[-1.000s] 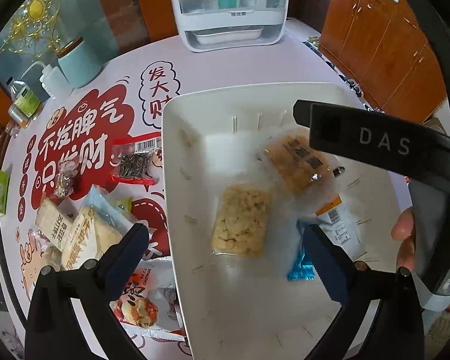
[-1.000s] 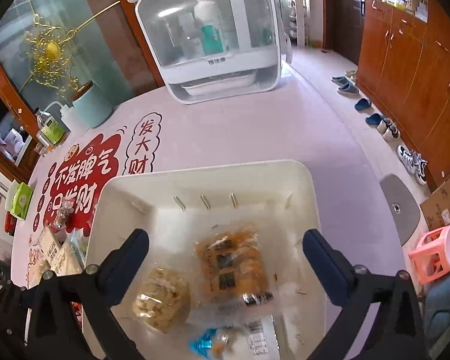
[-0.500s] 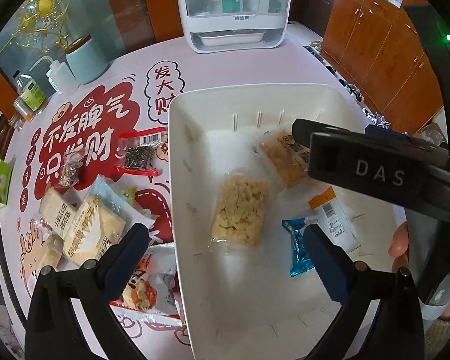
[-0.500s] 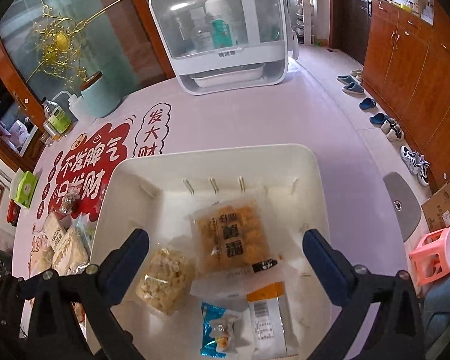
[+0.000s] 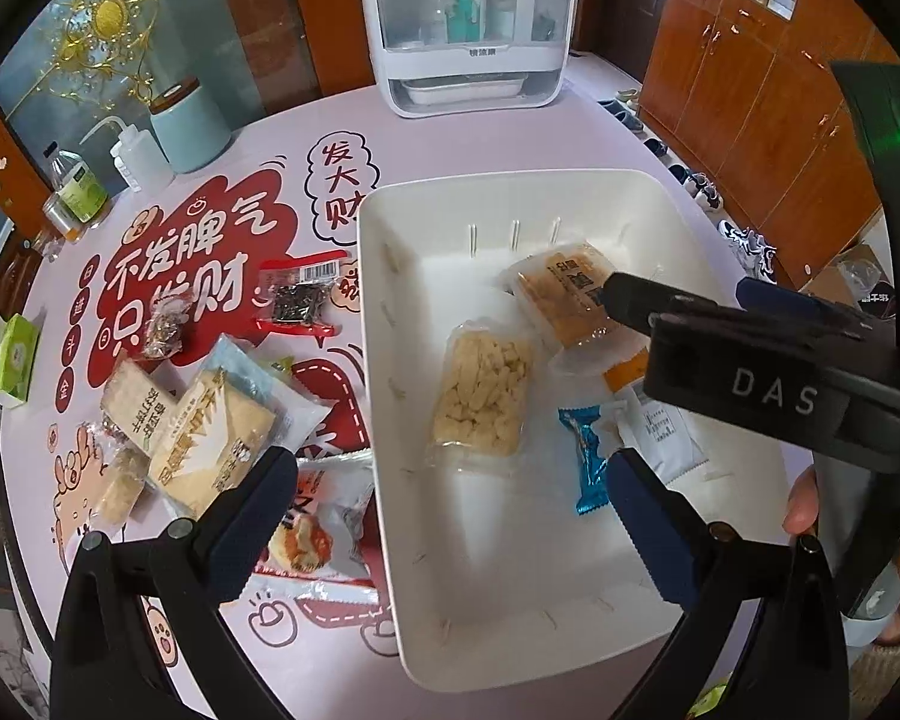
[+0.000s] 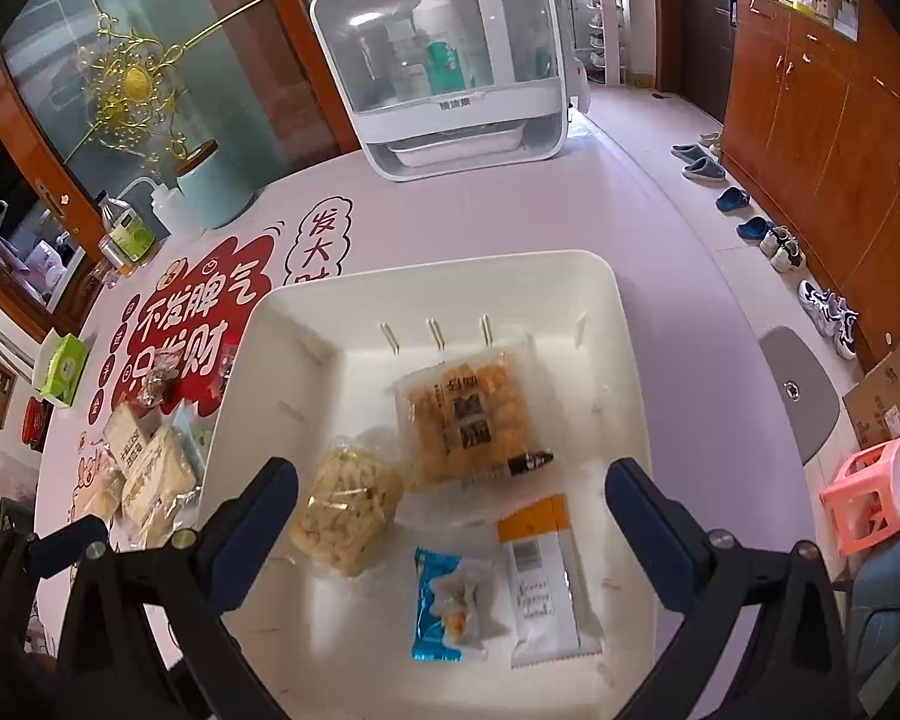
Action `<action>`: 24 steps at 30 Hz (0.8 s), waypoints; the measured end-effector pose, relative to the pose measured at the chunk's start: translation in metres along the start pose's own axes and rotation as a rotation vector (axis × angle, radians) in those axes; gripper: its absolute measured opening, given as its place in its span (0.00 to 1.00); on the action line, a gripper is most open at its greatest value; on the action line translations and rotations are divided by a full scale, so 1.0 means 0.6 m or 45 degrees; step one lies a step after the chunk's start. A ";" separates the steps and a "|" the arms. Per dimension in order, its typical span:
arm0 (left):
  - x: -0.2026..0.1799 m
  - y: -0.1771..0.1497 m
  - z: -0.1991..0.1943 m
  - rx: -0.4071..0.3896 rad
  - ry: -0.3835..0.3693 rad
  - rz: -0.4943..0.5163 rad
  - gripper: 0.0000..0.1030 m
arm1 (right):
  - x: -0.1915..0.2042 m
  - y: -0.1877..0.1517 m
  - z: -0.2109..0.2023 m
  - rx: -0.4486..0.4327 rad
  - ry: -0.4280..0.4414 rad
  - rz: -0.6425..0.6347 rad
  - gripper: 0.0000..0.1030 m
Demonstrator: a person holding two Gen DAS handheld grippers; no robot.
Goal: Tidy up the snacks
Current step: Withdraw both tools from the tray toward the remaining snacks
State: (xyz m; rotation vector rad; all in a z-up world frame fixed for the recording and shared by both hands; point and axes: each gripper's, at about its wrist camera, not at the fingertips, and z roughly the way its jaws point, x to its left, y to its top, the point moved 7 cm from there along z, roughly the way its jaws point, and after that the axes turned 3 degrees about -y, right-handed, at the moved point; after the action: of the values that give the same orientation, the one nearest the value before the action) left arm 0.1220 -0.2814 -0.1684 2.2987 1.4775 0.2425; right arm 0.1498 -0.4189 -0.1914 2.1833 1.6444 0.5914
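Note:
A white bin [image 5: 426, 654] [image 6: 594, 276] holds several snack packs: a pale puffed pack [image 5: 480, 396] [image 6: 345, 507], an orange cracker pack [image 5: 561, 294] [image 6: 462, 420], a blue candy pack [image 5: 588, 459] [image 6: 447, 612] and a white-orange sachet [image 6: 543, 582]. Loose snacks lie left of the bin: yellow biscuit packs [image 5: 210, 438], a red-edged seed pack [image 5: 297, 300] and a bun pack [image 5: 315, 528]. My left gripper [image 5: 450, 516] is open and empty above the bin's near left rim. My right gripper [image 6: 450, 516] is open and empty above the bin; its body shows in the left wrist view [image 5: 768, 378].
A white clear-lidded appliance [image 6: 444, 72] stands at the table's far edge. A teal canister [image 5: 189, 126], a squeeze bottle [image 5: 138, 159] and a green-labelled jar [image 5: 75, 192] stand at the far left. A green box [image 5: 15, 354] lies at the left edge.
Both grippers have drawn back and up from the bin, so more of the bin and its packs shows. Both stay open and empty. The snacks have not moved.

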 end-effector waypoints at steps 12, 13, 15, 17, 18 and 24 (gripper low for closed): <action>0.040 -0.061 -0.044 -0.002 -0.015 0.012 0.99 | 0.023 -0.061 -0.043 0.022 0.014 0.029 1.00; 0.046 -0.065 -0.048 -0.005 -0.017 0.015 0.99 | 0.029 -0.067 -0.047 0.025 0.013 0.026 1.00; 0.059 -0.071 -0.056 -0.012 -0.018 0.015 0.99 | 0.045 -0.077 -0.059 0.019 0.018 0.018 1.00; 0.082 -0.078 -0.069 -0.029 -0.019 0.010 0.99 | 0.064 -0.084 -0.071 0.014 0.024 0.012 1.00; 0.094 -0.080 -0.074 -0.035 -0.017 0.006 0.99 | 0.074 -0.085 -0.076 0.011 0.029 0.010 1.00; 0.185 -0.095 -0.104 -0.067 -0.008 -0.017 0.99 | 0.144 -0.078 -0.104 -0.030 0.060 0.030 1.00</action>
State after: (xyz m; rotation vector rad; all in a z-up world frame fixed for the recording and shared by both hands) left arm 0.1001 -0.1459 -0.1430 2.2456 1.4651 0.2673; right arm 0.0998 -0.3217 -0.1513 2.1911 1.6287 0.6707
